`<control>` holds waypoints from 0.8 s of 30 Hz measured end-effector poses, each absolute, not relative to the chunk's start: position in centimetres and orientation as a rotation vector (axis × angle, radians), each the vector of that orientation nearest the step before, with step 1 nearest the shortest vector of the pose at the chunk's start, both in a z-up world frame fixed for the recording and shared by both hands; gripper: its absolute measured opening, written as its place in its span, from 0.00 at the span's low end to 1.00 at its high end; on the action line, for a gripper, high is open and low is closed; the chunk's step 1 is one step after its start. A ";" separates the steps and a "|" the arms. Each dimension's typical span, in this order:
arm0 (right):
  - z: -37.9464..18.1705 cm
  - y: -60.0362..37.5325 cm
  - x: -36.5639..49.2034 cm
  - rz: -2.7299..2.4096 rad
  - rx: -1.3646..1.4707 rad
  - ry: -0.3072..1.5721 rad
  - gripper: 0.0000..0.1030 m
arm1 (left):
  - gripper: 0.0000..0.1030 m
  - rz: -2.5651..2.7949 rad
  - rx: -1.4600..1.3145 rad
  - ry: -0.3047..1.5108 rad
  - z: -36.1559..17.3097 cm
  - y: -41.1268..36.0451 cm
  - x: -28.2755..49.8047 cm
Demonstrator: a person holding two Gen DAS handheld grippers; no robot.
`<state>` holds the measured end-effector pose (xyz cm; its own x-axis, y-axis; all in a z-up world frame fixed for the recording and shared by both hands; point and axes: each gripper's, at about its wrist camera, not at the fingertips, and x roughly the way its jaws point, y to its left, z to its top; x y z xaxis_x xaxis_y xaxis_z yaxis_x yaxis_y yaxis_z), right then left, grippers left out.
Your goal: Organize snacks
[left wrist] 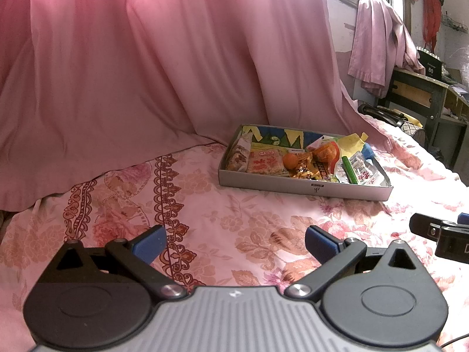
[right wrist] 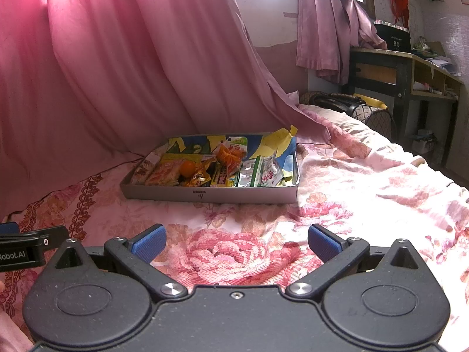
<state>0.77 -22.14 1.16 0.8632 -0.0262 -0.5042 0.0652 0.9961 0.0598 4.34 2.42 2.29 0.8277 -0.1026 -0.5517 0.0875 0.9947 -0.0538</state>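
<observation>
A shallow grey box (left wrist: 307, 187) (right wrist: 211, 195) sits on the floral bedspread, filled with snack packets: an orange round snack (left wrist: 290, 160) (right wrist: 187, 167), a red-and-yellow packet (left wrist: 262, 162), a green stick packet (left wrist: 350, 170) and silver wrappers (right wrist: 263, 173). My left gripper (left wrist: 236, 243) is open and empty, well short of the box and to its left. My right gripper (right wrist: 236, 242) is open and empty, in front of the box. Each gripper shows at the edge of the other's view.
A pink curtain (left wrist: 146, 58) hangs behind the box. The floral bedspread (right wrist: 366, 190) stretches to the right. A desk (right wrist: 410, 70) with clutter and a dark bag (right wrist: 351, 105) stand at the far right by the window.
</observation>
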 end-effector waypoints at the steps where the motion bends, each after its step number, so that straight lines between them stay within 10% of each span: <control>1: 1.1 -22.1 0.7 -0.048 0.076 0.527 0.99 | 1.00 -0.101 -0.027 0.587 2.3 2.4 4.3; 24: 1.0 -22.1 0.8 -0.048 0.077 0.530 0.99 | 1.00 -0.077 -0.025 0.643 1.9 2.4 4.6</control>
<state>0.81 -22.13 1.04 0.8615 -0.0263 -0.5070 0.0660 0.9960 0.0605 4.61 2.36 1.88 0.7978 -0.0794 -0.5976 0.0640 0.9968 -0.0469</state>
